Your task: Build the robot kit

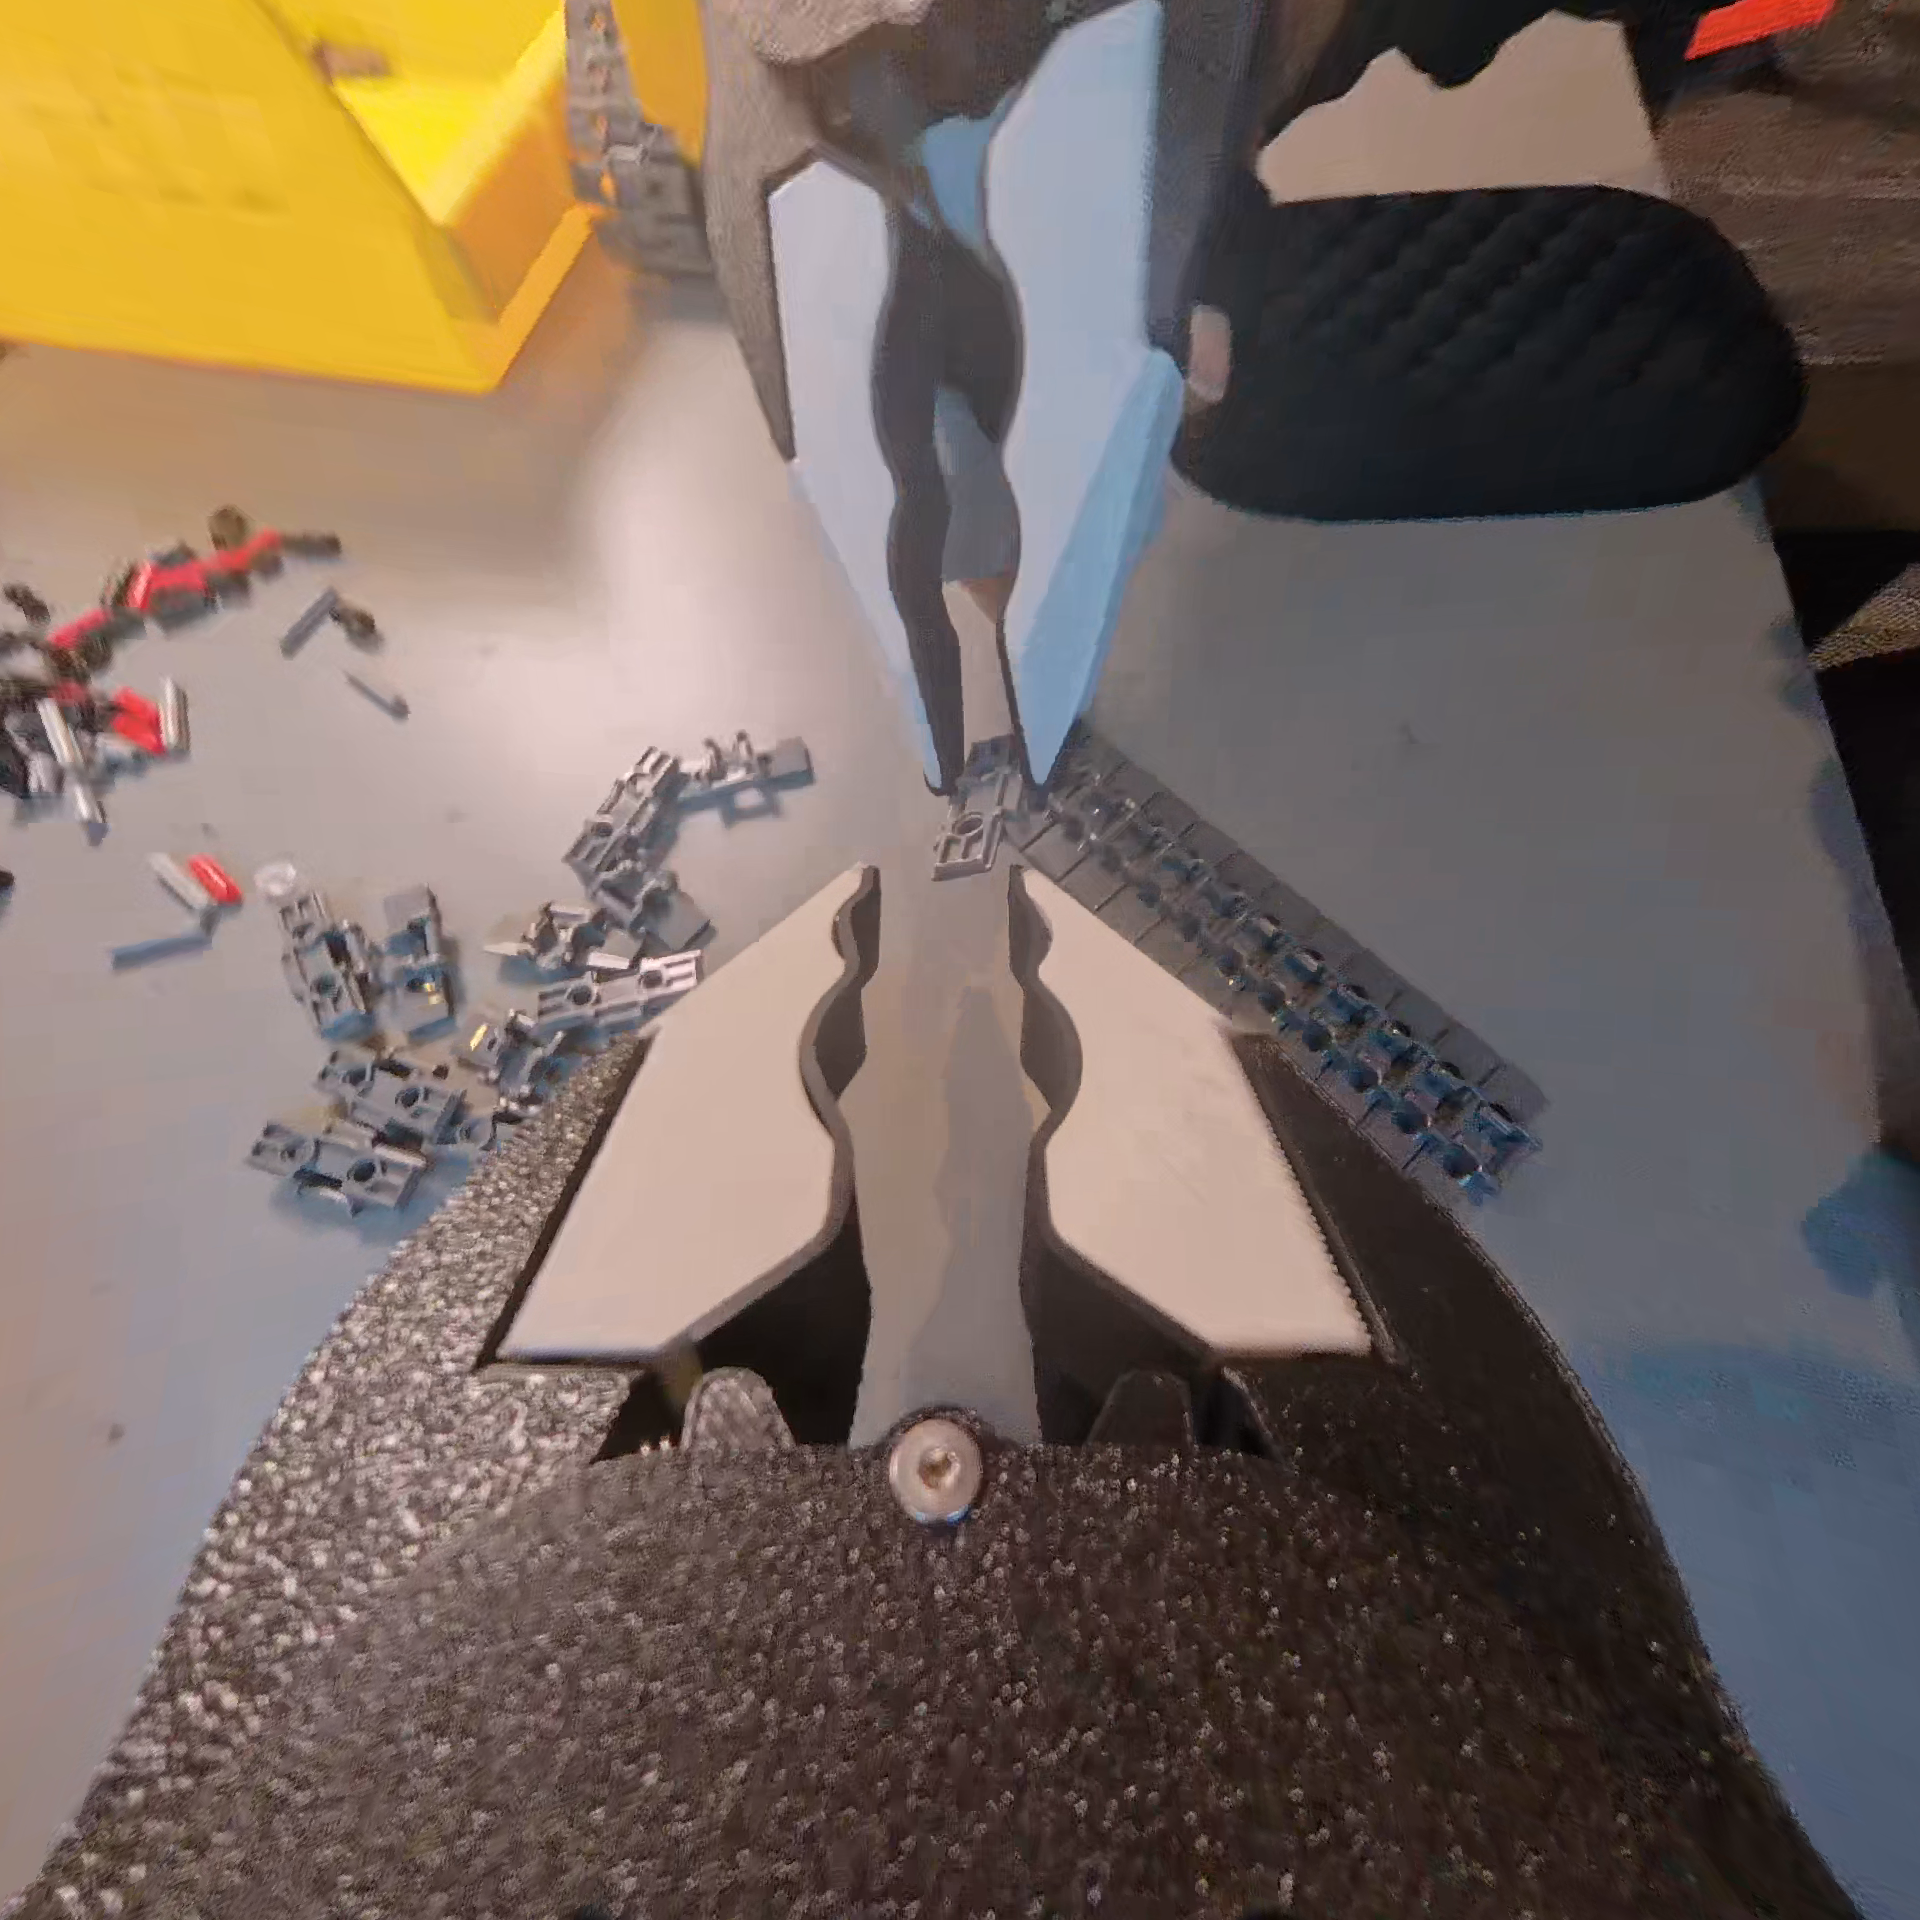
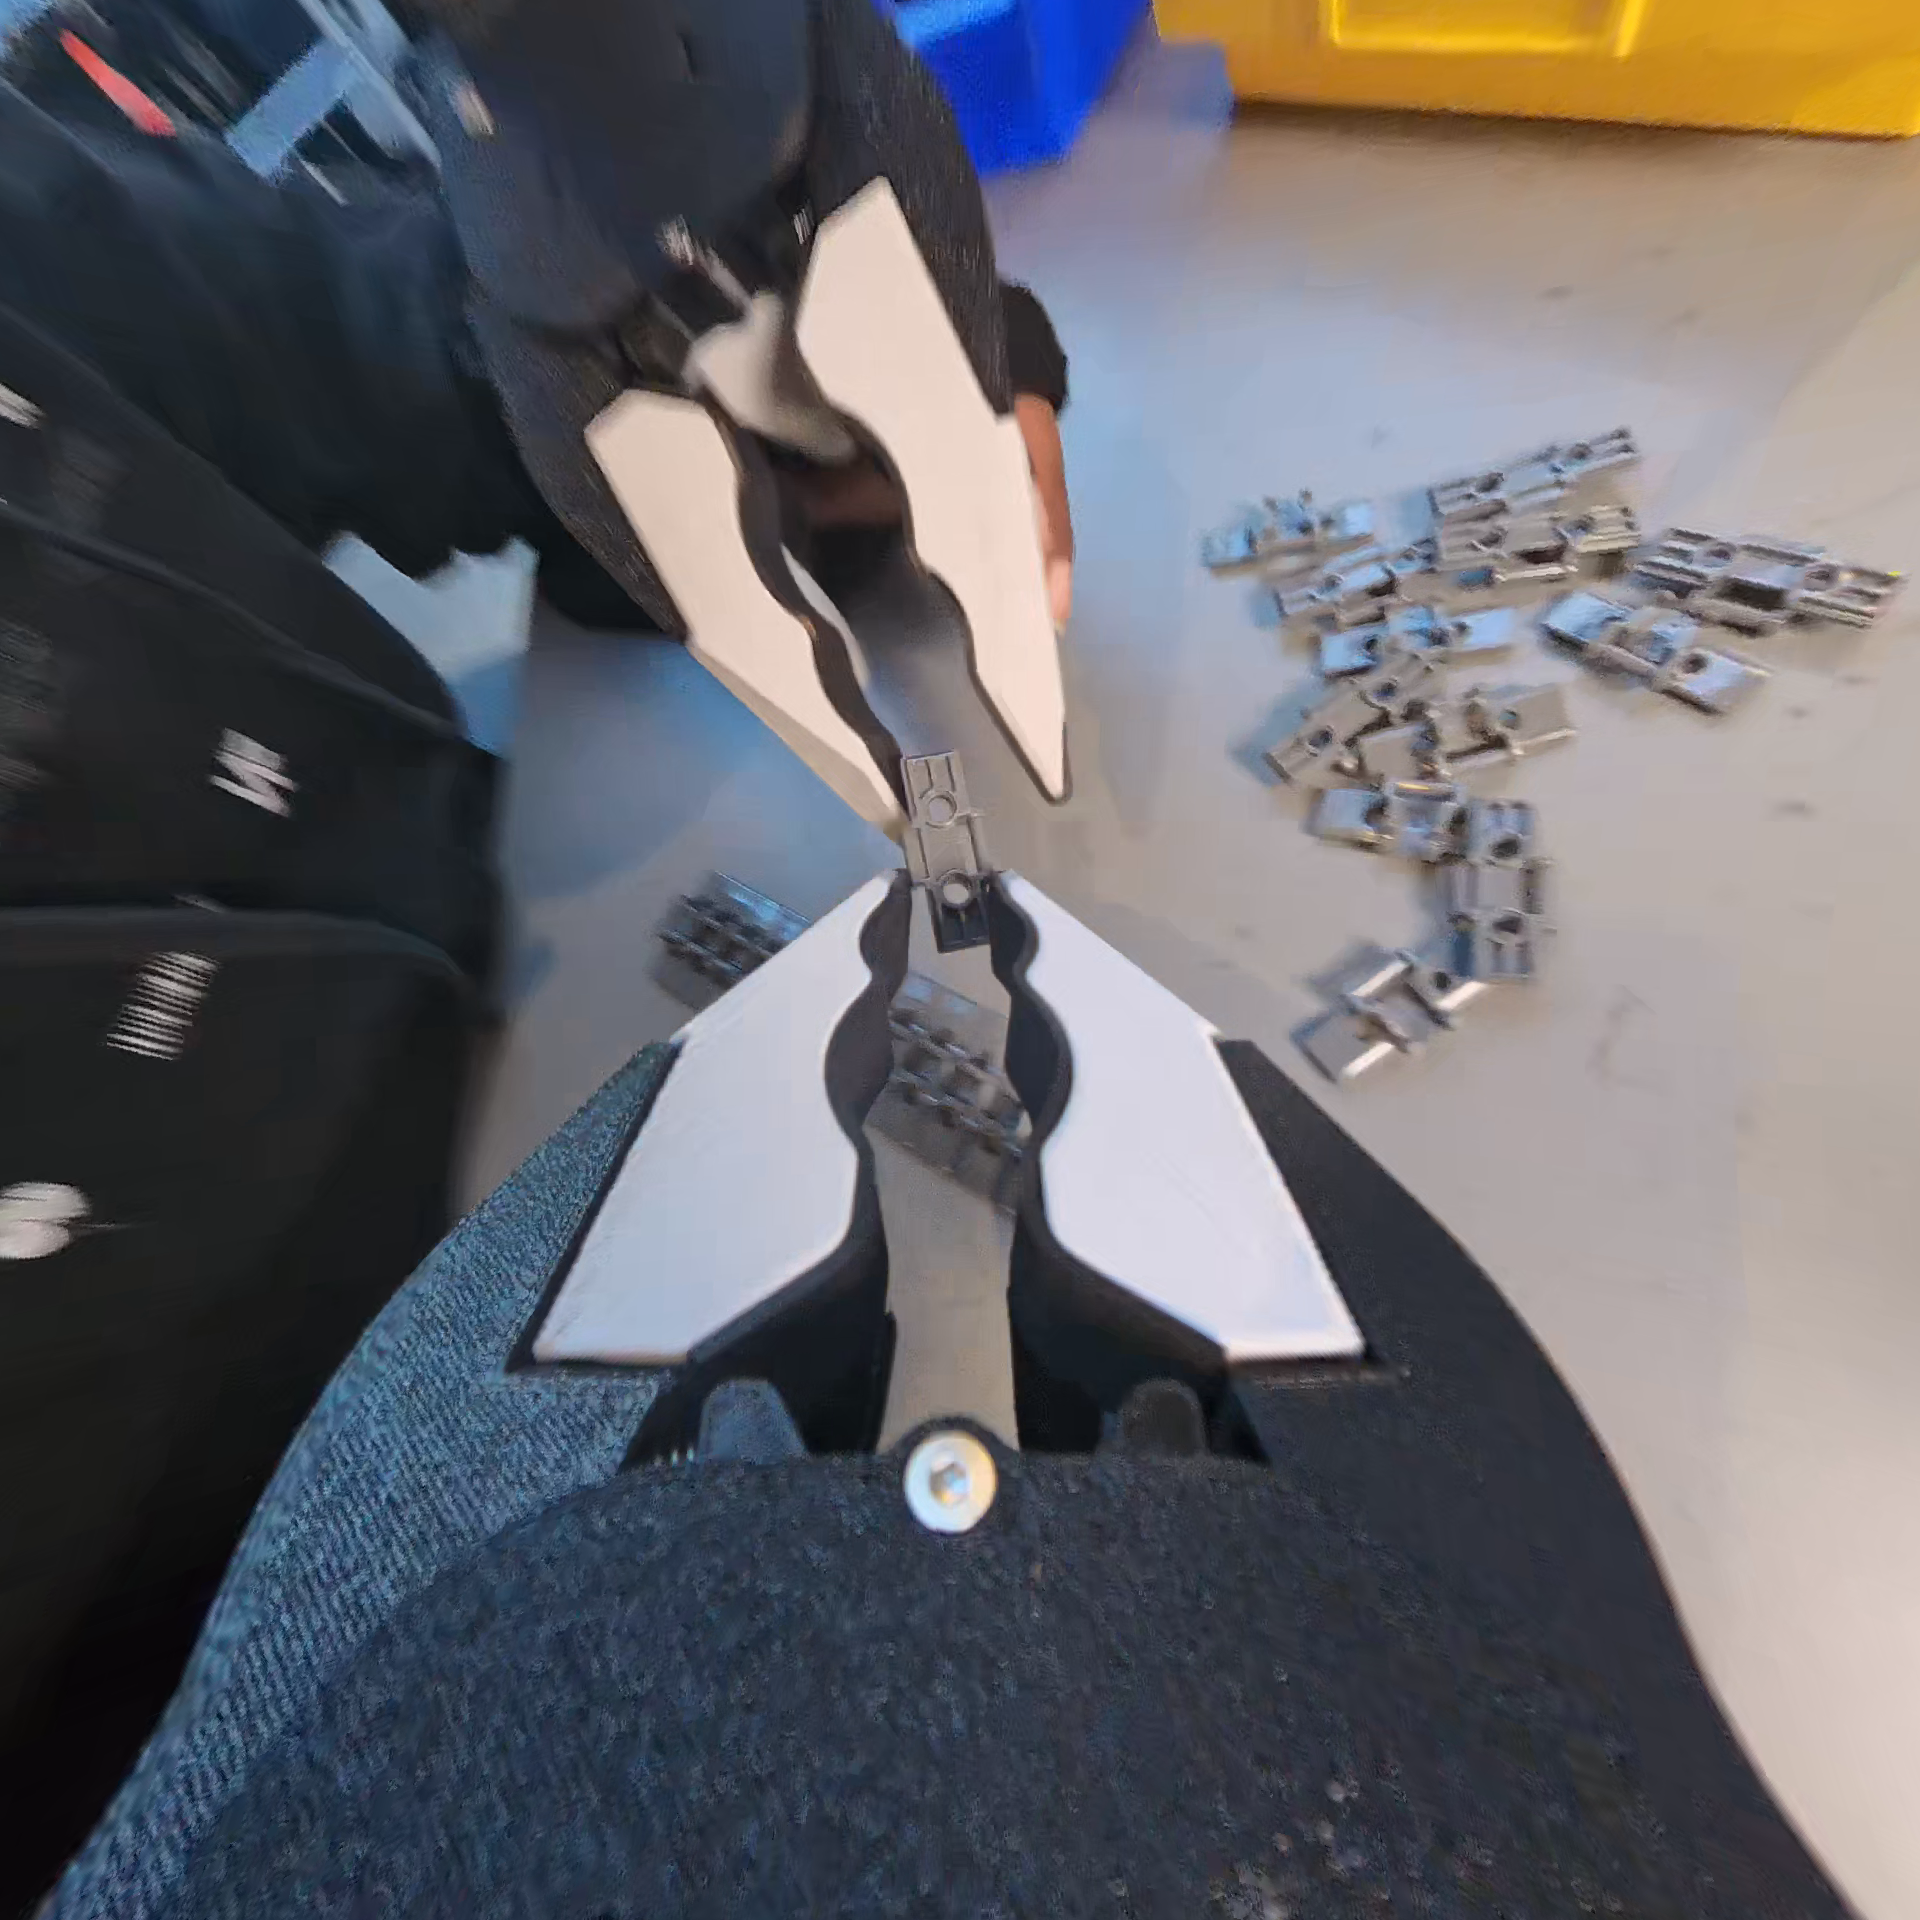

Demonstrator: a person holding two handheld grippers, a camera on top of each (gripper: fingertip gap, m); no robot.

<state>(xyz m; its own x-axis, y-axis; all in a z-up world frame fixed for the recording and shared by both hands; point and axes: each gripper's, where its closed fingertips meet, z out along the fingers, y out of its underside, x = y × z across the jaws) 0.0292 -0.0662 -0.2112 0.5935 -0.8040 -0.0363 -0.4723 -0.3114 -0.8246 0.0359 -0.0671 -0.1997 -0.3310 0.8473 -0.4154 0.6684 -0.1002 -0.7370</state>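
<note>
Grey table point(image 2: 1351, 312): right gripper point(image 2: 951, 883) pinches link point(image 2: 943, 831).

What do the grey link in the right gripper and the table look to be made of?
Grey link: likely moulded plastic, matte dark grey, with crisp holes and ribs. It is pinched in the right gripper. Table: smooth grey surface with a soft sheen, perhaps laminate or coated board; the frames leave this open.

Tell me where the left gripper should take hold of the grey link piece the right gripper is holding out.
Probably the free end of the link piece, closing across its narrow width. It juts straight out from the right gripper, and the open left gripper already faces it head-on.
</note>
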